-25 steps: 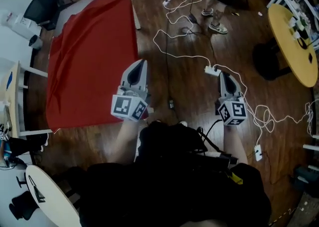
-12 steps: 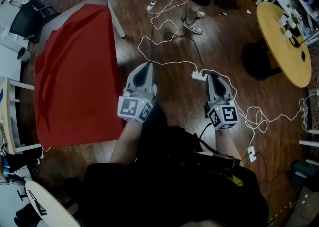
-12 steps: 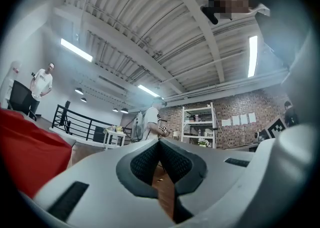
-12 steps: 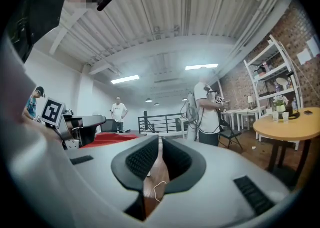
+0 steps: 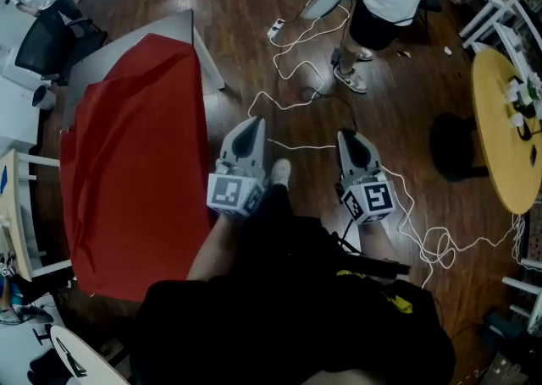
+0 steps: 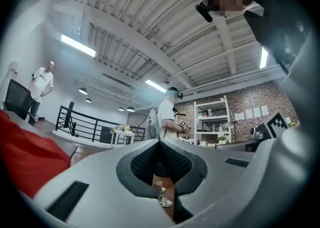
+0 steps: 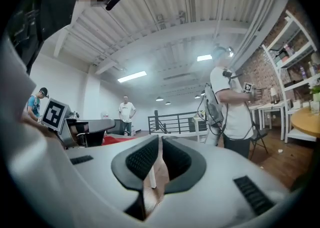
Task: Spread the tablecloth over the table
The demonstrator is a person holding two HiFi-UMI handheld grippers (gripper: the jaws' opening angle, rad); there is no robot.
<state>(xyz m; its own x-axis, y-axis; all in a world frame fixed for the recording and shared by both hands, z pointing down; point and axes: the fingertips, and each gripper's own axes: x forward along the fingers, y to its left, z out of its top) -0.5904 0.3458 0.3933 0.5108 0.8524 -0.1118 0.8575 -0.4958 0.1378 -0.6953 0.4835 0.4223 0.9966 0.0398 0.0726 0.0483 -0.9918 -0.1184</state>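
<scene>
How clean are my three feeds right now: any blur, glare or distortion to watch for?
Head view: sharp and evenly lit on the red tablecloth, edges bowed, dark clothing at the bottom lost in shadow. Left gripper view: heavy fisheye, black corners, ceiling lights blown white. Right gripper view: same fisheye, near jaws slightly soft.

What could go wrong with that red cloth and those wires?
The white wire lies right by the person's shoe, so they might trip. The red tablecloth is wrinkled and leaves the table's far corner bare; the left tongs and right tongs are shut, empty, off it, so it could end up crooked.
</scene>
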